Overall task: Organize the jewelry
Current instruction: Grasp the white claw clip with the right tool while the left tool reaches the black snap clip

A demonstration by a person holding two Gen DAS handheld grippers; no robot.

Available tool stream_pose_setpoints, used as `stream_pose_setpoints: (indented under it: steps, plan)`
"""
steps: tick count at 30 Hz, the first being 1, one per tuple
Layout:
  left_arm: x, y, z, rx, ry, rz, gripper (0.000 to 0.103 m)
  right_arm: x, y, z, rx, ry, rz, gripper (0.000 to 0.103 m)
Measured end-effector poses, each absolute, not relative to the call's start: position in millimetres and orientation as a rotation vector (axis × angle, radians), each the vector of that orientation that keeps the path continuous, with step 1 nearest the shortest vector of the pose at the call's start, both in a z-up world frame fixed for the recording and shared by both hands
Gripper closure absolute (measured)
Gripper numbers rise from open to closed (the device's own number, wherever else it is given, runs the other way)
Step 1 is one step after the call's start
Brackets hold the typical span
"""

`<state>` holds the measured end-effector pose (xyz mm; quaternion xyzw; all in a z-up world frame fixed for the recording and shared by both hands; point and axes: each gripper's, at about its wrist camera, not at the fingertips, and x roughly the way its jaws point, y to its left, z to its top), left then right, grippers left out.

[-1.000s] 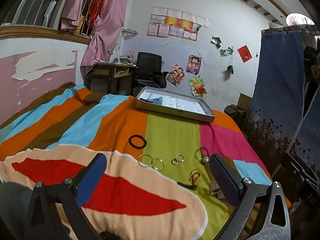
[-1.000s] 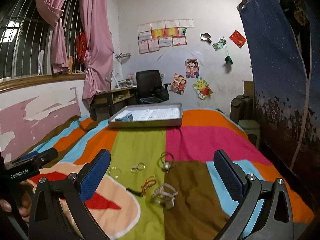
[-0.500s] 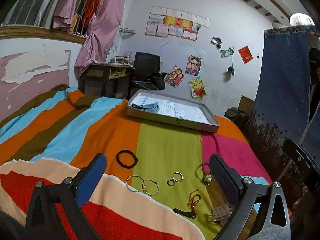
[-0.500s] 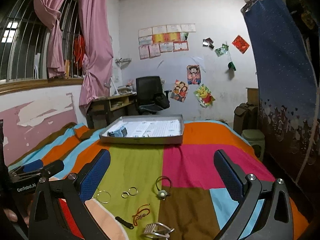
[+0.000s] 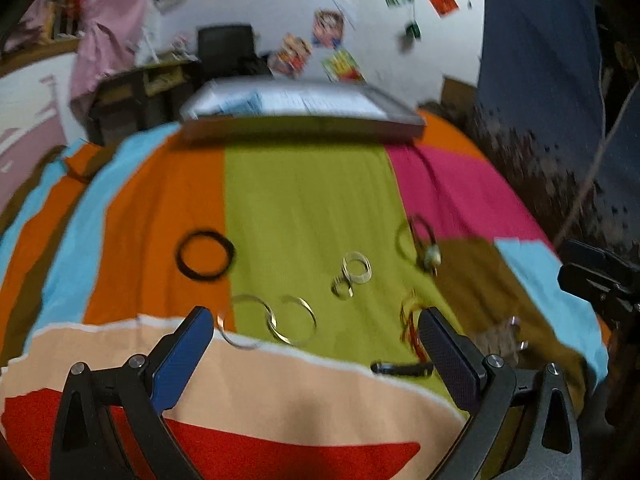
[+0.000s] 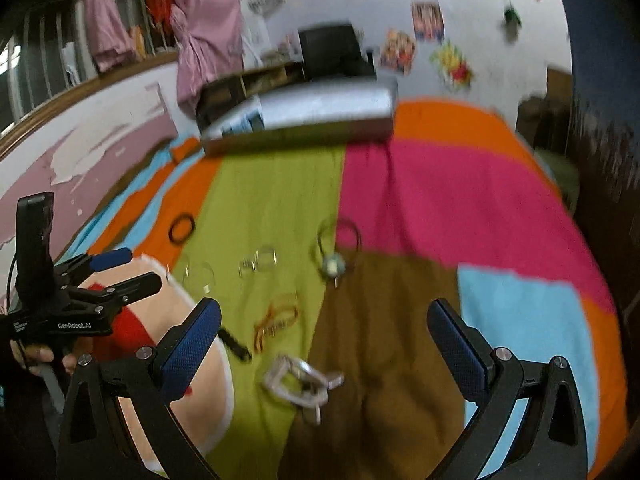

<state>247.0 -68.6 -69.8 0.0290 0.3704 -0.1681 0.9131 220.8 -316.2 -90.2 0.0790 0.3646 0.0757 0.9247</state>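
Jewelry lies scattered on a striped bedspread. In the left wrist view: a black ring bangle point(image 5: 205, 255), two thin metal bangles point(image 5: 272, 322), two small rings point(image 5: 352, 276), a pendant cord point(image 5: 420, 244), red-yellow cords point(image 5: 412, 326) and a black clip point(image 5: 400, 369). My left gripper point(image 5: 312, 350) hovers open just short of the thin bangles. My right gripper point(image 6: 324, 340) is open above a silver chain bracelet point(image 6: 298, 380), with the orange cords point(image 6: 276, 320) and pendant point(image 6: 334, 266) beyond. The grey tray point(image 5: 304, 110) sits at the far end of the bed.
The left gripper point(image 6: 72, 300), held by a hand, shows at the left of the right wrist view. A desk point(image 5: 136, 92) and black chair point(image 5: 228, 48) stand behind the tray. A dark blue curtain point(image 5: 540, 60) hangs along the bed's right side.
Both grippers have tipped downward and moved closer to the jewelry, which now looks larger and blurred. Both stay open and empty.
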Motion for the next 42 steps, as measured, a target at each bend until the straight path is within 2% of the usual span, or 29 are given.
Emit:
stream_pose_setpoints:
  steps: [5,10,15,18,20,25,31,33,34,36,42]
  plan:
    - [254,-77,-101,0.039,0.900,-0.418,0.000,227,-310,-128,0.206,0.885,0.206,0.001]
    - [260,-86,-117,0.037,0.955,-0.479,0.001,229,-299,-152,0.191,0.972,0.236,0.002]
    - [267,-95,-130,0.043,1.009,-0.547,0.028,233,-296,-157,0.176,0.997,0.244,0.002]
    - [269,-100,-136,0.043,1.030,-0.584,0.037,238,-292,-161,0.178,1.016,0.252,0.006]
    - [272,-102,-139,0.043,1.041,-0.593,0.039,240,-291,-164,0.177,1.028,0.253,0.012]
    - [277,-106,-147,0.041,1.062,-0.623,0.042,245,-289,-170,0.184,1.051,0.248,0.023]
    - [279,-113,-151,0.057,1.071,-0.651,0.057,248,-286,-173,0.195,1.056,0.259,0.035]
    - [279,-114,-152,0.057,1.075,-0.654,0.067,248,-285,-173,0.193,1.053,0.263,0.041]
    - [280,-114,-152,0.053,1.079,-0.656,0.070,248,-285,-173,0.192,1.053,0.264,0.042]
    - [281,-113,-154,0.032,1.094,-0.666,0.082,248,-284,-172,0.188,1.052,0.263,0.042]
    - [283,-106,-156,-0.028,1.131,-0.669,0.097,248,-284,-172,0.185,1.046,0.267,0.042]
